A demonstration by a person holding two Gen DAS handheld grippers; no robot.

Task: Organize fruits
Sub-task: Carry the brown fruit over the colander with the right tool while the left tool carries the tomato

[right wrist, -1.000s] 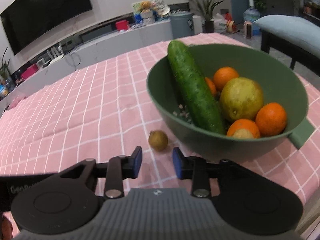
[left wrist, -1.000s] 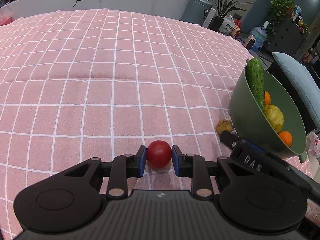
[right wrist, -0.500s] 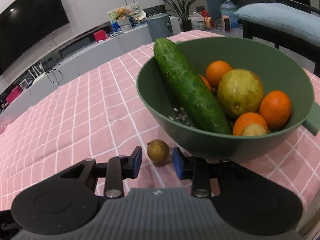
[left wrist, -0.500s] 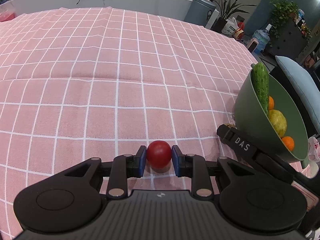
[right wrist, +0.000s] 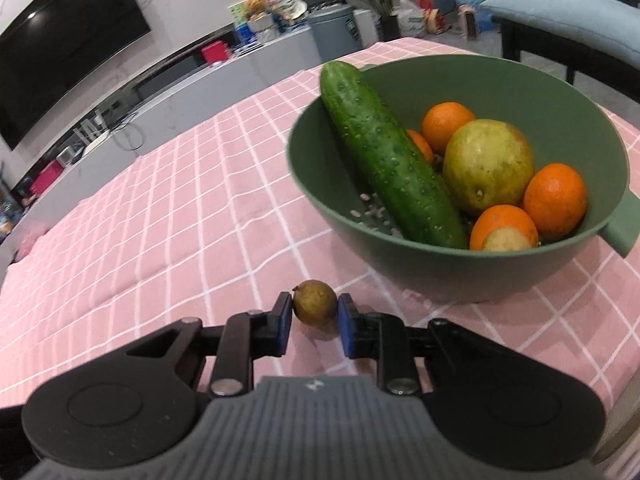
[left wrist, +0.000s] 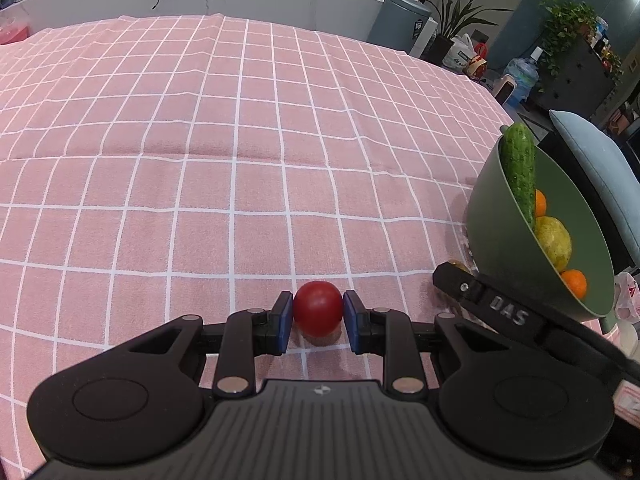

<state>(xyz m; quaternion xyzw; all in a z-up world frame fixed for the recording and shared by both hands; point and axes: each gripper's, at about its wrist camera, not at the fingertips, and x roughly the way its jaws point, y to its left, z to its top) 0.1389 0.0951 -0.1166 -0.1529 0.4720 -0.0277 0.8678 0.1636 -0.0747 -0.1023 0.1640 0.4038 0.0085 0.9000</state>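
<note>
L gripper [left wrist: 318, 322] clamped on red tomato [left wrist: 318, 307]; R gripper [right wrist: 313, 324] just closed onto small brownish-green fruit [right wrist: 315, 303] by green bowl [right wrist: 440, 268].

The right gripper [right wrist: 311, 322] has come forward to the small brown-green fruit [right wrist: 315, 302] lying on the pink checked cloth [right wrist: 180, 208] beside the green bowl [right wrist: 440, 264]. A second ago the fruit lay ahead of the open fingers; now it sits between them, the jaws have just been closing, and both blue pads [right wrist: 283, 322] press against its sides
</note>
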